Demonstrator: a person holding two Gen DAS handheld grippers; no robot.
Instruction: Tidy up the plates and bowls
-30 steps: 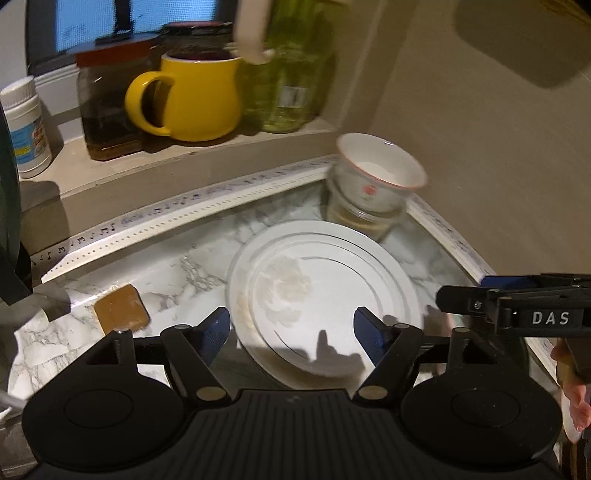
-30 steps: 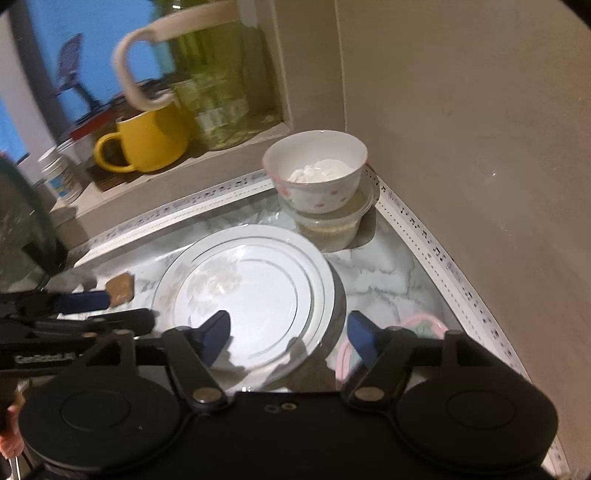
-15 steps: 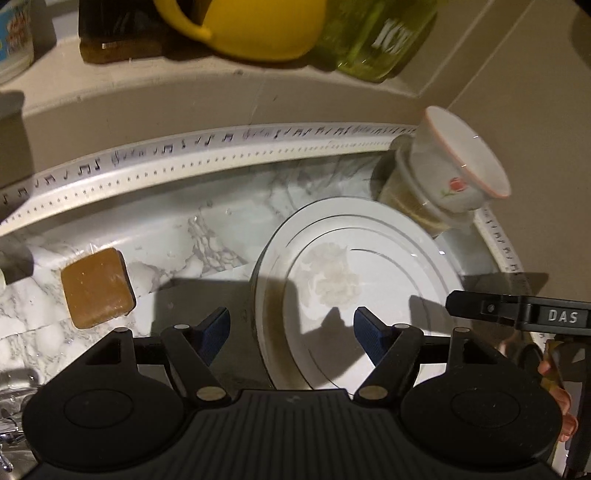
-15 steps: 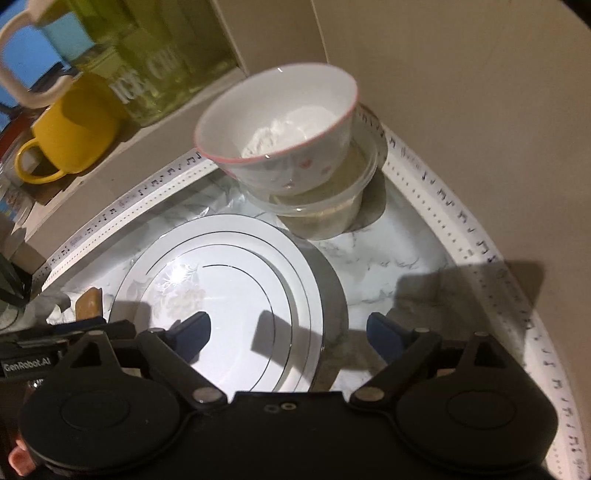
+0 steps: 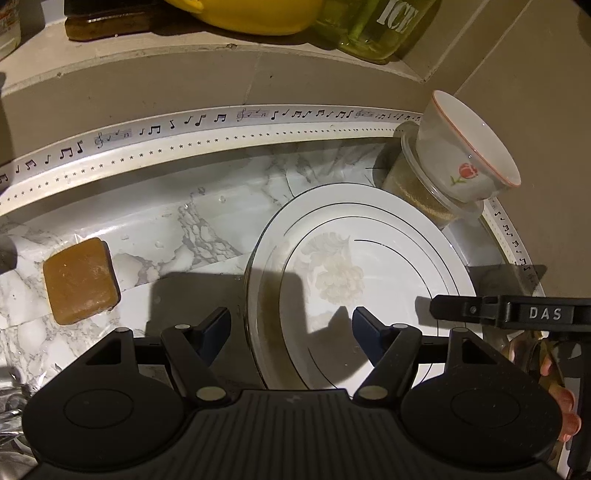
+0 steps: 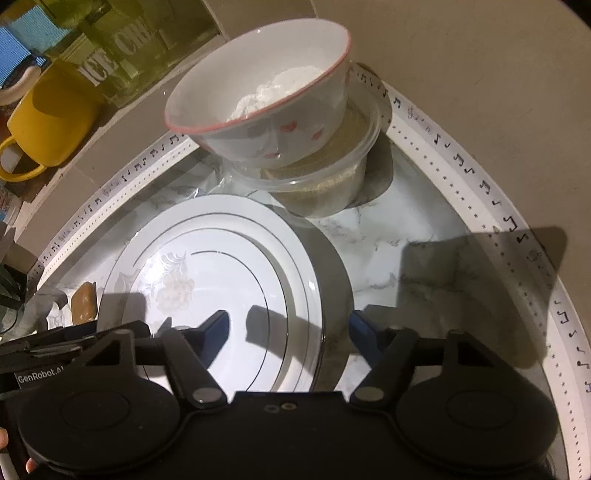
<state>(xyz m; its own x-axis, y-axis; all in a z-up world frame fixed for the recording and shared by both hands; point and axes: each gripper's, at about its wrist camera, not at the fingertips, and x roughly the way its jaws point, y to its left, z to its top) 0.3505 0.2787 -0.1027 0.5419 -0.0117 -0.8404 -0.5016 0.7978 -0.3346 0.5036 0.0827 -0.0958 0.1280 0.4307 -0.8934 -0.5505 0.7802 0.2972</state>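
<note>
A white plate (image 5: pixel 369 258) with thin dark rings and a faint flower lies flat on the marble counter. Behind it, in the corner, a white bowl (image 5: pixel 469 147) with a red rim and flower sits tilted in a clear plastic tub (image 5: pixel 417 188). The bowl (image 6: pixel 277 110) holds something white. My left gripper (image 5: pixel 289 317) is open and straddles the plate's left rim without touching it. My right gripper (image 6: pixel 288 321) straddles the plate's (image 6: pixel 221 258) right rim. Its jaws are closing, and the pads do not press on the rim.
A brown block (image 5: pixel 79 280) lies on the counter left of the plate. A ledge behind carries a yellow mug (image 6: pixel 48 122) and a green pitcher (image 5: pixel 380 26). White trim with music notes (image 5: pixel 221 122) edges the counter. The wall (image 6: pixel 480 74) stands close on the right.
Both grippers have come down and in over the plate, tilting further downward. The right jaws widened, then narrowed. Plate and bowl have not moved.
</note>
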